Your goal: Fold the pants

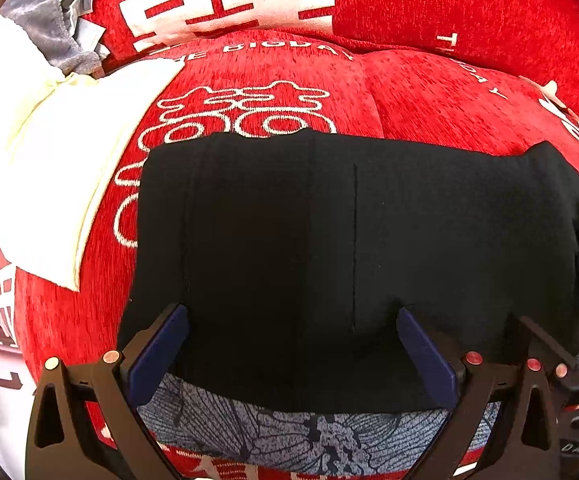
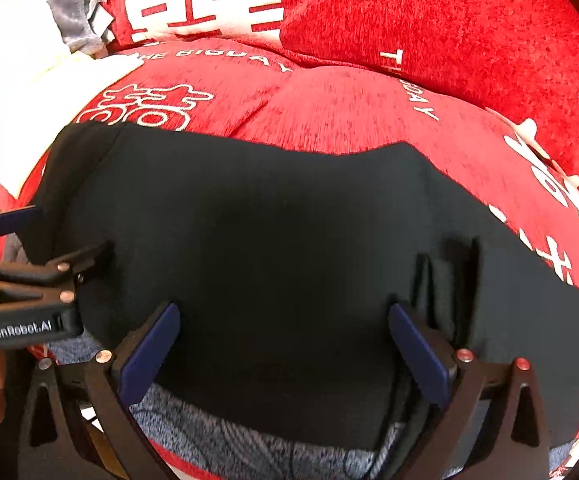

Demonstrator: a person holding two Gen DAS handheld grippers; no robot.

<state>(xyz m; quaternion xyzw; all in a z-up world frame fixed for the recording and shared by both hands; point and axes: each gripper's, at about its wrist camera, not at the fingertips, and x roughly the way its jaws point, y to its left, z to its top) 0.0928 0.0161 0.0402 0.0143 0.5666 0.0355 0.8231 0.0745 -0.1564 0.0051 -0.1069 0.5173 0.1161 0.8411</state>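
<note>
So the whole thing's happening on a red sofa cover (image 1: 429, 92) with white lettering and knot patterns woven in, big matching cushions behind.

Left wrist view: straight ahead of the left gripper (image 1: 291, 354) the black pants (image 1: 289, 220) lie flat as a wide rectangle, near edge running right between the fingers. Both blue pads are spread wide with nothing pinched, so it's let go. Under the near edge there's a blue floral cloth (image 1: 297, 432) peeking out. Off to the gripper's left sits a folded cream cloth (image 1: 49, 152), and further back that way a grey fuzzy thing (image 1: 45, 28).

Right wrist view: same story. The right gripper (image 2: 283, 354) has its fingers splayed apart over the pants (image 2: 249, 220), holding nothing. By its right finger you can see stacked layers at the fabric edge, so I'd guess the pants are already doubled over at least once. The left gripper (image 2: 65, 240) pokes in from the left, touching or just over the fabric, can't tell which.

My read: mostly folded, looks neat. Maybe one more fold or some smoothing left, hard to say.
</note>
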